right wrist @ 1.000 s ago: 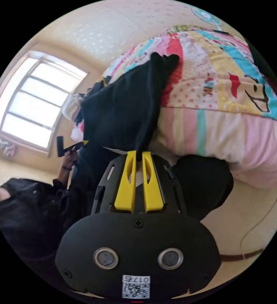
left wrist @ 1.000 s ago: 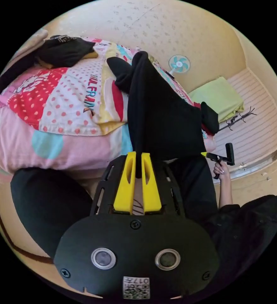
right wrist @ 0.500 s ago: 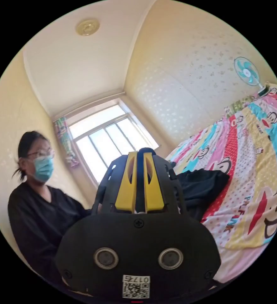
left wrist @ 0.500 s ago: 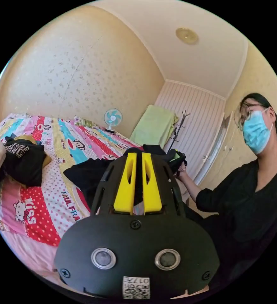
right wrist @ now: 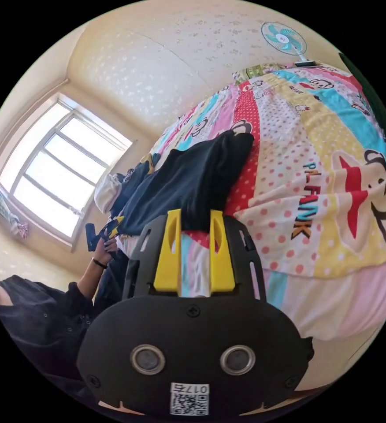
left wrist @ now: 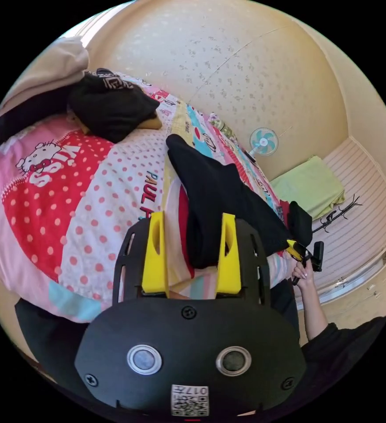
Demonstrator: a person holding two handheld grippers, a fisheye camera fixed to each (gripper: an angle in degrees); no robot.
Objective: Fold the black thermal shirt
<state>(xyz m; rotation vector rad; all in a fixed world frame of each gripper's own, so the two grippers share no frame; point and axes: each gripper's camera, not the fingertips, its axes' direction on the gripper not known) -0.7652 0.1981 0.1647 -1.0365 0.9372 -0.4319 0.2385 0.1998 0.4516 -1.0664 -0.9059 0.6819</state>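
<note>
Black thermal shirt point(left wrist: 219, 198) laid on patchwork quilt point(left wrist: 91, 194) at near bed edge, long axis running away toward far wall. Left gripper point(left wrist: 192, 253) jaws spread, nothing held; right gripper point(right wrist: 189, 249) likewise parted, hem just ahead of both.

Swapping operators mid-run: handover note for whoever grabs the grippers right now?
Left gripper: jaws open, nothing clamped, at the near end of the black thermal shirt.
Right gripper: jaws open, at the shirt's edge.
The shirt lies on the patterned quilt near the bed's edge, doubled into a long strip, one end toward the wall.
A dark garment pile sits further up the bed.
Done: what looks like a first lengthwise fold, laid down and let go.
Left: probably fold the strip across into a compact stack; check the sleeves are tucked, which I cannot tell from here.
</note>
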